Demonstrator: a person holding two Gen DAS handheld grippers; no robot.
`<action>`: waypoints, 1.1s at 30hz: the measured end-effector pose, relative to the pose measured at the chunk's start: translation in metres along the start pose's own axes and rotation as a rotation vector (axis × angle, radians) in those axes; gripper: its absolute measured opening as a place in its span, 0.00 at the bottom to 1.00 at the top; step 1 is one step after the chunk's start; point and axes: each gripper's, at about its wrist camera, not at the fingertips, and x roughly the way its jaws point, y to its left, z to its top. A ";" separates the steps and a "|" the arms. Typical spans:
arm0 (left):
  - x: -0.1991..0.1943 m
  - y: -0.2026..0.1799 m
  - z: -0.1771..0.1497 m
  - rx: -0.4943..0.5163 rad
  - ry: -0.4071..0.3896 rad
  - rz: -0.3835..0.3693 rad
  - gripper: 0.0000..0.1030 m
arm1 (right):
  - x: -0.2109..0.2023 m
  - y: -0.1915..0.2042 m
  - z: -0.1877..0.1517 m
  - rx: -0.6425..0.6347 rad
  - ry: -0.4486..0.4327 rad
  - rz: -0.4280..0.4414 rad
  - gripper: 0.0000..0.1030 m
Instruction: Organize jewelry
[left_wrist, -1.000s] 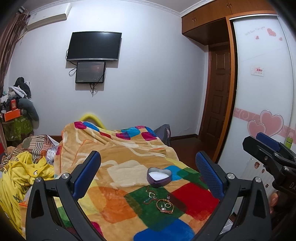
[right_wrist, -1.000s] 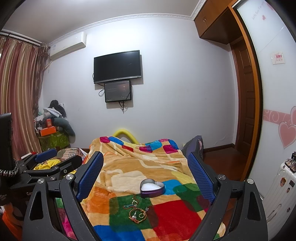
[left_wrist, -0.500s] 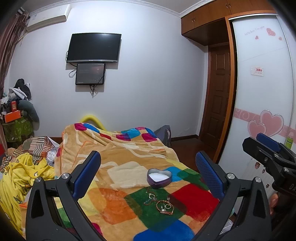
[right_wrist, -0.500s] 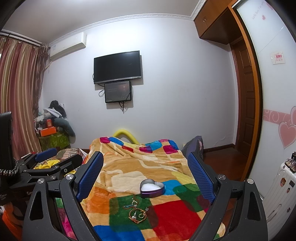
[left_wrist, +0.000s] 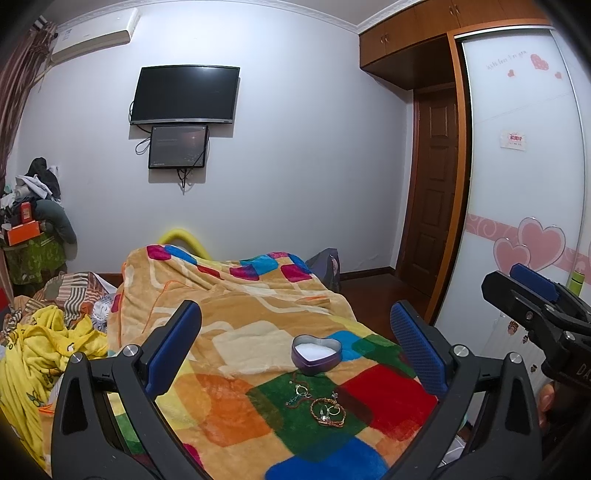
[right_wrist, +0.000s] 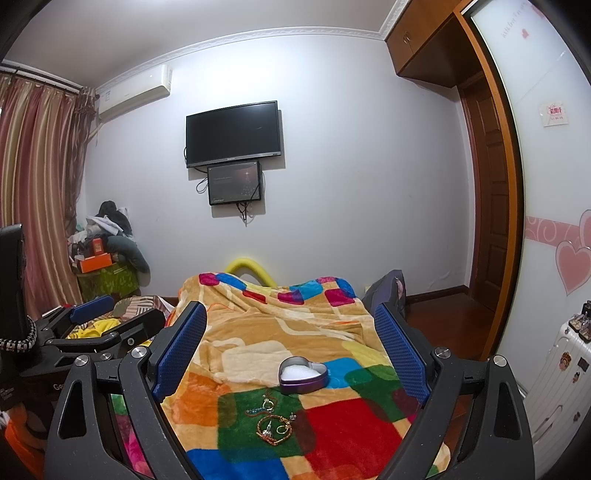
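A purple heart-shaped tin (left_wrist: 316, 353) with a white lining stands open on a colourful checked blanket (left_wrist: 236, 332); it also shows in the right wrist view (right_wrist: 303, 375). In front of it, on a green square, lie a braided bracelet with small rings (left_wrist: 327, 411) and a small chain piece (left_wrist: 298, 394); both show in the right wrist view (right_wrist: 272, 429) (right_wrist: 265, 404). My left gripper (left_wrist: 295, 339) is open and empty, held above the blanket short of the jewelry. My right gripper (right_wrist: 291, 339) is open and empty, likewise short of it.
The blanket covers a bed. Yellow bedding (left_wrist: 40, 354) lies at the left. A wardrobe with pink hearts (left_wrist: 528, 221) and a brown door (left_wrist: 432, 206) stand at the right. A white suitcase (right_wrist: 557, 369) stands at the right. A TV (left_wrist: 184, 94) hangs on the far wall.
Both grippers stay nearly still and open; the views shift only slightly. The jewelry and tin have not moved.
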 end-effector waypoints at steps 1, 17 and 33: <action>0.000 0.000 0.000 0.000 0.000 0.000 1.00 | 0.000 0.000 0.000 0.000 0.000 0.000 0.88; 0.010 -0.001 -0.001 -0.002 0.027 0.001 1.00 | 0.005 -0.003 -0.002 0.008 0.025 -0.001 0.88; 0.106 0.022 -0.051 -0.026 0.311 0.039 1.00 | 0.076 -0.037 -0.061 0.048 0.275 -0.077 0.88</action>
